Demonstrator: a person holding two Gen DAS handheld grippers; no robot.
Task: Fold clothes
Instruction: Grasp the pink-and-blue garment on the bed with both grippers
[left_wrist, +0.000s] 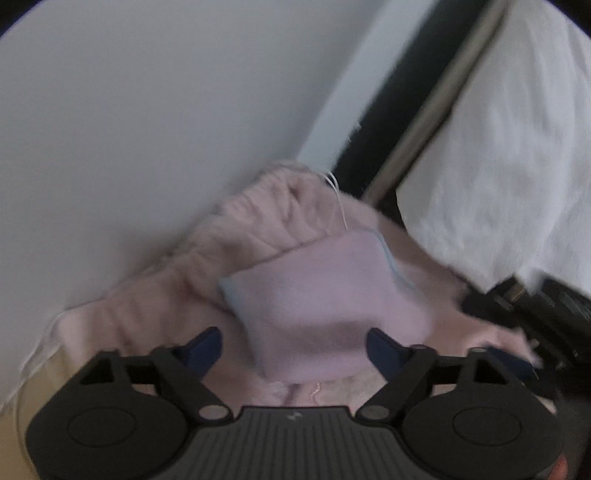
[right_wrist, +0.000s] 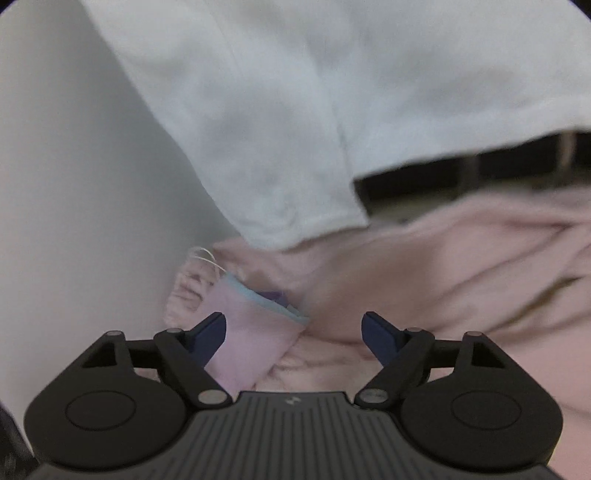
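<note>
Here, two claws show, one per view. The left claw (left_wrist: 293, 345) stands with its fingers spread apart, a fold of lilac cloth (left_wrist: 317, 295) lying between them but not gripped. The right claw (right_wrist: 293, 332) is likewise spread wide, clamped on nothing; the same lilac cloth (right_wrist: 251, 332), edged in pale blue, lies just beside its left finger. Under it spreads one fuzzy pink garment (right_wrist: 443, 266), rumpled, with loose white threads (left_wrist: 338, 195) at its hem. One white garment (right_wrist: 277, 110) lies beyond, overlapping the pink one. All rest on a pale counter (left_wrist: 129, 129) (both views are blurred). Past its edge is dark space.
</note>
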